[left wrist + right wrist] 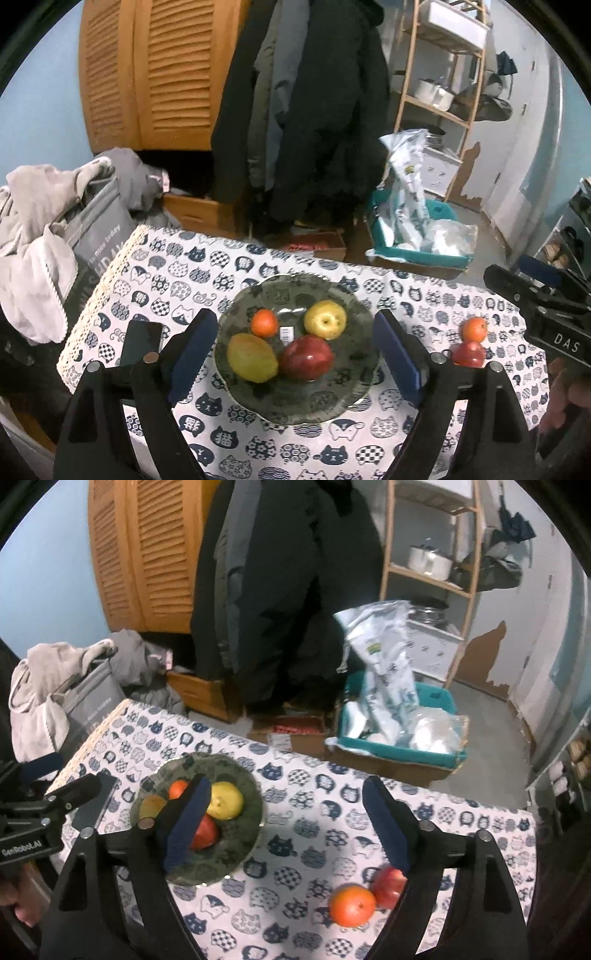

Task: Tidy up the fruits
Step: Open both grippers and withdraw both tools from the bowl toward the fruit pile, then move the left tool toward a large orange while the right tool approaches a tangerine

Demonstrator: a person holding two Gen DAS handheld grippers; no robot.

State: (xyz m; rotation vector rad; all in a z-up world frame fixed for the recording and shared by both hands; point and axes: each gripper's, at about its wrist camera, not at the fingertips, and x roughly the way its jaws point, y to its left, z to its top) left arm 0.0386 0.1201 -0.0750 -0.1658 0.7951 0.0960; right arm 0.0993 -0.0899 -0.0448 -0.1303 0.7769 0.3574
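A dark glass plate [354,395] sits on the cat-print tablecloth. It holds a small orange [264,323], a yellow apple [325,319], a green-yellow mango [252,357] and a red apple [307,358]. My left gripper [295,362] is open and empty, hovering above the plate. To the right on the cloth lie an orange [352,905] and a red apple [388,885], touching. My right gripper [286,827] is open and empty above the cloth, between the plate [242,843] and these two fruits, which also show in the left wrist view [474,329].
A black phone [142,341] lies left of the plate. A grey bag and clothes [55,229] pile at the table's left edge. Beyond the table hang dark coats [306,110]; a teal bin with bags [417,236] and a wooden shelf [443,92] stand on the floor.
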